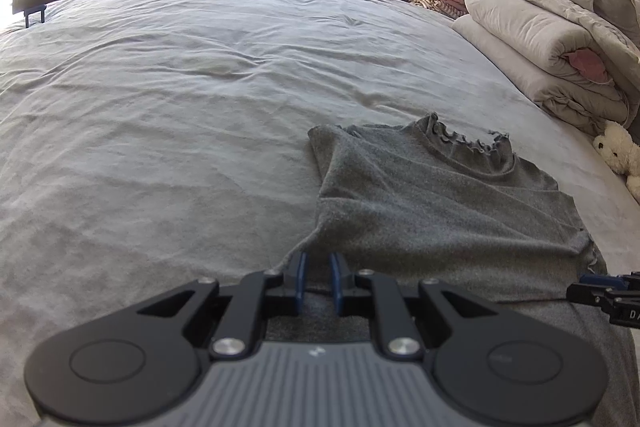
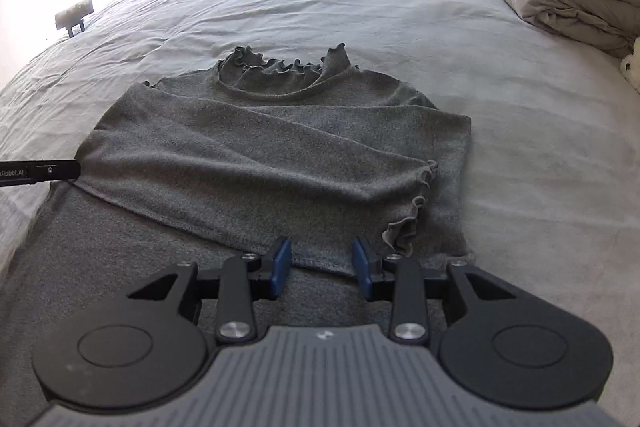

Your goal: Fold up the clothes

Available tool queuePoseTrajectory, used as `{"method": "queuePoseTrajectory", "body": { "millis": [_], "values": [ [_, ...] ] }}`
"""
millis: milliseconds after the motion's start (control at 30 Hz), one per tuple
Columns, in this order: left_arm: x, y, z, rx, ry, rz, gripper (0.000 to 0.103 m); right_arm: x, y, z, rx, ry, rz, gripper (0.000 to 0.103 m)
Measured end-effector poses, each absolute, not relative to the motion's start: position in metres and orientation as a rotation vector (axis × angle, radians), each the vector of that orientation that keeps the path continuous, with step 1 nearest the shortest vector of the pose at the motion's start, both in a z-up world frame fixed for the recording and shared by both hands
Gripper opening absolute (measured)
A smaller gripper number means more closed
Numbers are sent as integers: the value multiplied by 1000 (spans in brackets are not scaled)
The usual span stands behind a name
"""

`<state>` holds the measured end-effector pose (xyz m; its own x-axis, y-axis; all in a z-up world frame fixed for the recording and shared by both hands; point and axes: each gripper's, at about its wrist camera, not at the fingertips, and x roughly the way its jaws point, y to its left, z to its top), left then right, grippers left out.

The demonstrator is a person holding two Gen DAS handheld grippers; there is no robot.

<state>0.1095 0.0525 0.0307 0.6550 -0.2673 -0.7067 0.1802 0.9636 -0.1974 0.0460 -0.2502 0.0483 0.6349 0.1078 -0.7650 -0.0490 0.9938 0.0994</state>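
The left gripper is pitched downward, jaws narrowly parted, seemingly empty; the right gripper is held wider.

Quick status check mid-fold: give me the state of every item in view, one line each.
Grey top: flat on the bed, sleeves folded across the body, frilled collar away from the cameras.
Left tongs: narrow gap, at the top's left edge, gripping nothing visible.
Right tongs: open, over the folded sleeve's near edge.
Quilt: folded, stacked.
Bedsheet: spread, wrinkled.

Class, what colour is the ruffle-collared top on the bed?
Grey top, clearest in the right wrist view.
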Motion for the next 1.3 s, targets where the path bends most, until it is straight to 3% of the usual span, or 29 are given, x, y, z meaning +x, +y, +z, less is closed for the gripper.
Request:
{"method": "queuePoseTrajectory", "body": {
  "millis": [133,333,433,733,1033,1300],
  "values": [
    [110,52,31,-119,821,-253,14,47,-247,74,63,769,110,34],
    [110,52,31,-121,823,-253,14,96,-234,30,77,865,105,34],
    [109,52,30,-120,823,-253,14,98,-233,45,121,841,56,33],
    [110,54,31,-128,829,-255,15,120,-214,25,11,777,42,41],
    [112,58,29,-155,840,-260,15,43,-252,23,-45,720,30,47],
    [109,55,29,-130,832,-256,15,-9,-280,29,2,806,-13,54]
  ]
}}
